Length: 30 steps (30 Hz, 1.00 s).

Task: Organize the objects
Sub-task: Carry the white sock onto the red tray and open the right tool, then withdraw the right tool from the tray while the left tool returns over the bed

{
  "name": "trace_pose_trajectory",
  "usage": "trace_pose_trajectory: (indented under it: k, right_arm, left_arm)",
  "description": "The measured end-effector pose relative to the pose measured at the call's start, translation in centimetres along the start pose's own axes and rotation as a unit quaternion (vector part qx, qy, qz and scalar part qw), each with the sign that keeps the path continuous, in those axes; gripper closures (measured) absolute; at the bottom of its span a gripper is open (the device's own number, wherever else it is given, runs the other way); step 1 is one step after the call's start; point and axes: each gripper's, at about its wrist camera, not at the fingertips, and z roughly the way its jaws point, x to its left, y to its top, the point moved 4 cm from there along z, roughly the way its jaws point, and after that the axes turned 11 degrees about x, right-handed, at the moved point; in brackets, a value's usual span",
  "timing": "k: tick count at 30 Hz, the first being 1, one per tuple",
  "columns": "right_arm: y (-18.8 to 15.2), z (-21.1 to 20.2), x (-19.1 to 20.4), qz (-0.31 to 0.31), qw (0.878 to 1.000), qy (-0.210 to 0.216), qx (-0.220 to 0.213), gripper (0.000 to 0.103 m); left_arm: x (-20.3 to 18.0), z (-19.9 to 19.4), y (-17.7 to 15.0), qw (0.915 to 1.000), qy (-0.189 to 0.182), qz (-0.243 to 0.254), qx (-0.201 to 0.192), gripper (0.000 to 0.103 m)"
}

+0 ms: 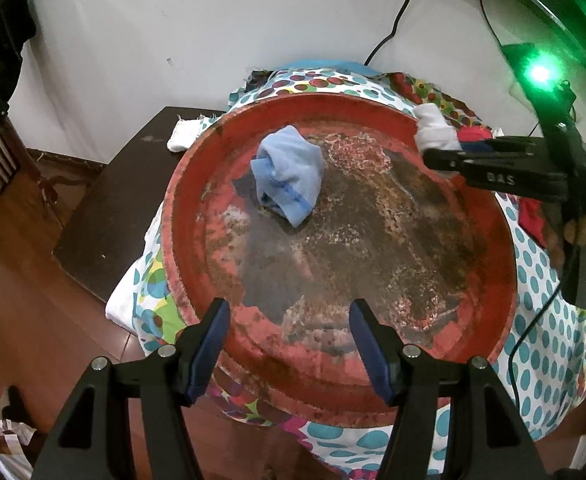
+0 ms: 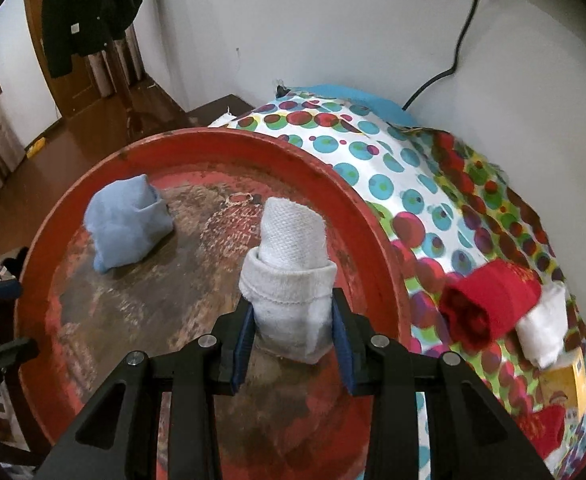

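Right gripper [image 2: 292, 334] clamps the white sock roll [image 2: 289, 280], long axis pointing forward over the red tray [image 2: 373, 256]; left gripper [image 1: 289, 340] gapes.

Tray [image 2: 377, 256]: worn red paint, rough matt. White sock [image 2: 289, 280]: ribbed knit cloth. Tablecloth [image 2: 413, 184] w/ glossy sheen.
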Motion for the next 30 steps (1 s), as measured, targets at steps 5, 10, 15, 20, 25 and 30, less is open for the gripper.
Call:
trace_pose_trajectory:
  k: [5, 10, 15, 20, 25, 30]
  right_arm:
    - [1.9, 1.7, 0.8, -0.010, 1.000, 0.001, 0.013, 0.068]
    - [3.3, 2.9, 1.7, -0.016, 1.000, 0.002, 0.020, 0.067]
    - [4.0, 4.0, 1.8, -0.010, 1.000, -0.004, 0.029, 0.067]
    - [4.1, 4.1, 1.8, -0.011, 1.000, -0.009, 0.027, 0.066]
    - [4.2, 3.3, 1.8, -0.010, 1.000, -0.019, 0.012, 0.041]
    - [3.4, 1.6, 1.5, -0.006, 1.000, -0.016, 0.000, 0.035]
  left_arm:
    - [-0.1, 0.4, 0.4, 1.0000, 0.002, 0.001, 0.005, 0.039]
    - [0.0, 0.5, 0.7, 1.0000, 0.000, 0.002, 0.005, 0.039]
    - [-0.1, 0.5, 1.1, 1.0000, -0.002, 0.006, 0.004, 0.039]
    - [-0.1, 0.8, 1.5, 0.9999, -0.013, 0.005, 0.006, 0.039]
    - [-0.4, 0.8, 1.5, 0.9998, -0.019, 0.002, 0.006, 0.039]
    - [-0.8, 0.7, 1.4, 0.9998, -0.021, 0.001, 0.003, 0.039]
